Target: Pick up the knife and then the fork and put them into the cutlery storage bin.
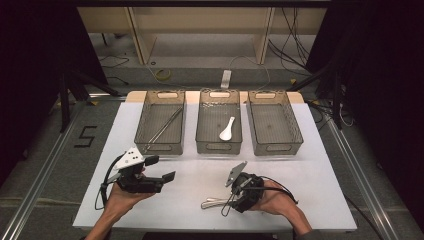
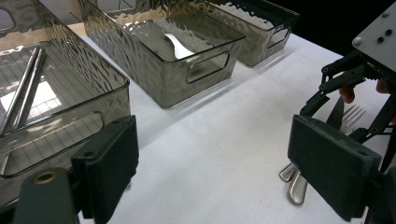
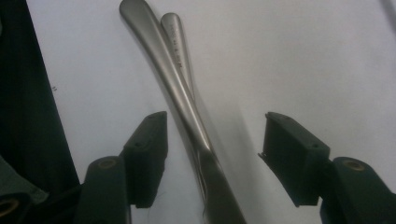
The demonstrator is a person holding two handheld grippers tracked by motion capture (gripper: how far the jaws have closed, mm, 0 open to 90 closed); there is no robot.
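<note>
While in baskets: chopsticks (image 1: 165, 125), spoon (image 1: 227, 129).

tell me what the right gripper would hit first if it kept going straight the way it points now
Most likely the two metal utensils lying together on the white table. In the right gripper view the handles run between the open jaws of the right gripper, pads not touching. How much gap remains is unclear.
</note>
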